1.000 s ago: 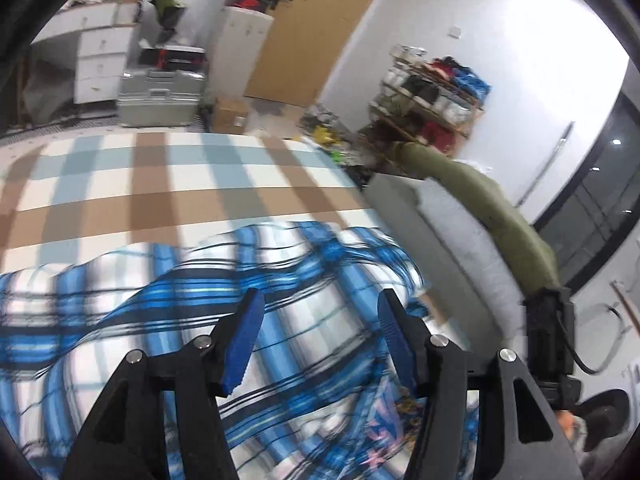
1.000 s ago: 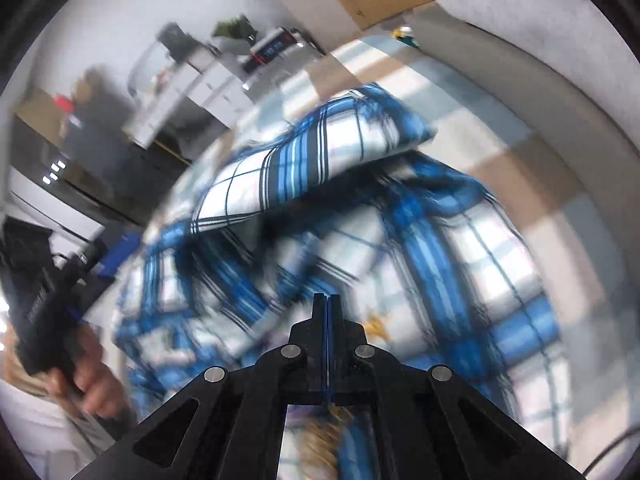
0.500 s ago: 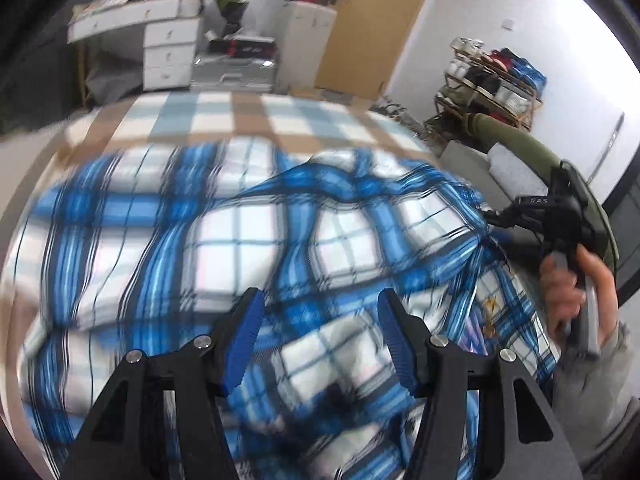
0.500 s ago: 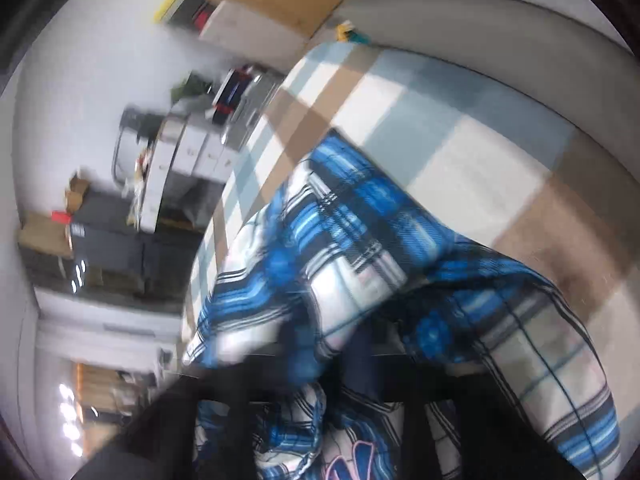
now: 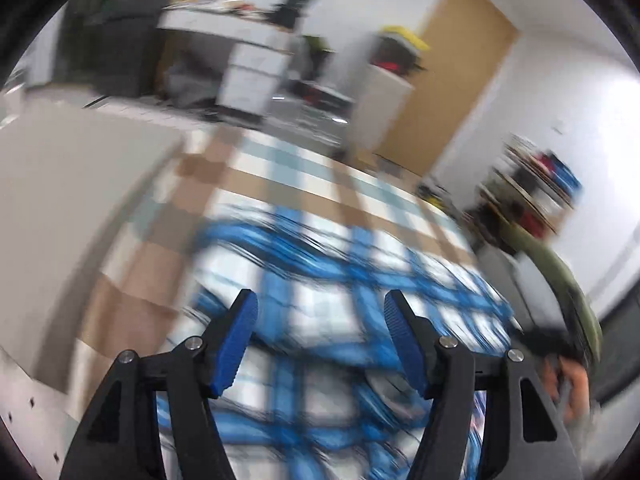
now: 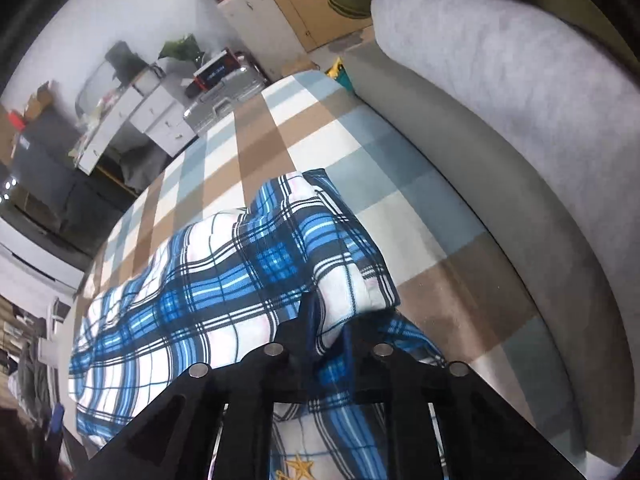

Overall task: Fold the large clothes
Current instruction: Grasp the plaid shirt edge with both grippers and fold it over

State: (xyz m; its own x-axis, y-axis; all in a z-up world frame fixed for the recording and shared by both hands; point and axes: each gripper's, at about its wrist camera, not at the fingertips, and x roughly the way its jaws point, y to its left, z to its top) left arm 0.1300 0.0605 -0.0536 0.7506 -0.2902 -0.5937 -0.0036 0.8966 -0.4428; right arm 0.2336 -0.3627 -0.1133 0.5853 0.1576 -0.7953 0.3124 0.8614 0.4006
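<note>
Gripping: right claw (image 6: 326,330) opening, a fold of shirt (image 6: 224,280) between its jaws.
Left claw (image 5: 320,344): spread and opening, nothing between the pads, above the shirt (image 5: 340,300).
Shirt place: lying crumpled on the checked cover (image 6: 280,136), near the sofa (image 6: 500,128).
Handling: judged soft, light, limp; it will sag and slide, not hold shape.
Hold points: take hems, corners or cuff edges, not mid-panel.
Hidden: collar and sleeves cannot be told; left view blurred; shirt's near end cut off by claw bodies.
</note>
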